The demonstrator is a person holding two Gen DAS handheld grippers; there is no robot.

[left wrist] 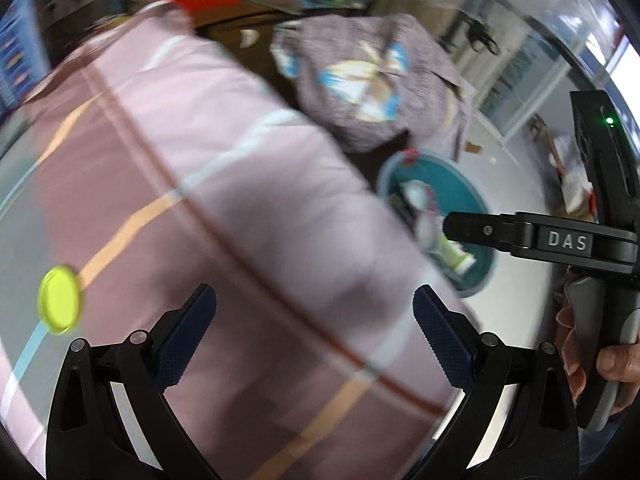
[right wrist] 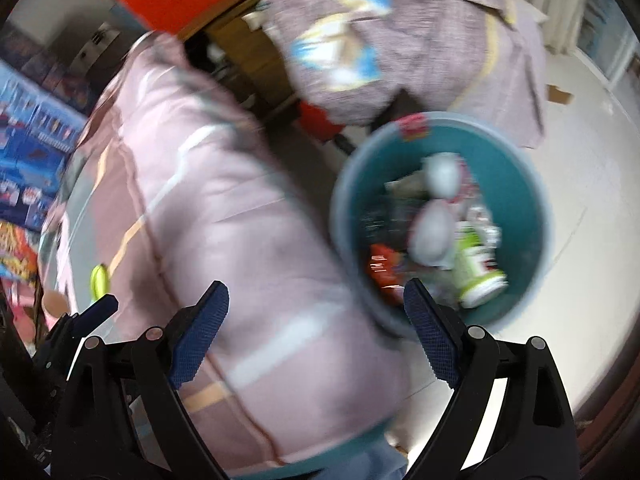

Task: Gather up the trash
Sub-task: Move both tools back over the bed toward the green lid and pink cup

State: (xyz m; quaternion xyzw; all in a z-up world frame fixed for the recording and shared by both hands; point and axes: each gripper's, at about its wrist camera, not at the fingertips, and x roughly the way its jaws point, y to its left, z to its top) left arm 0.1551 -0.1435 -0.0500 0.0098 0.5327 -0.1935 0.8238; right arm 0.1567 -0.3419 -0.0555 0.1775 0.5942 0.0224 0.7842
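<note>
Tongs, two pairs, left point(left wrist: 314, 334) and right point(right wrist: 316, 330), wide apart, empty; one teal bin point(right wrist: 536, 200), one yellow disc point(left wrist: 59, 305).

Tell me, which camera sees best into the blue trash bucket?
The right wrist view. There the bucket sits almost under the camera, so you look straight down at the wrappers and a green-and-white container inside. In the left wrist view the bucket is smaller, off to the side, partly hidden by the right gripper.

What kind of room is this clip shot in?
Probably a lived-in room at home, perhaps a bedroom. A pink striped cover lies over a soft surface, a patterned cloth lies beyond it, and a teal bin holding trash stands on the pale floor.
</note>
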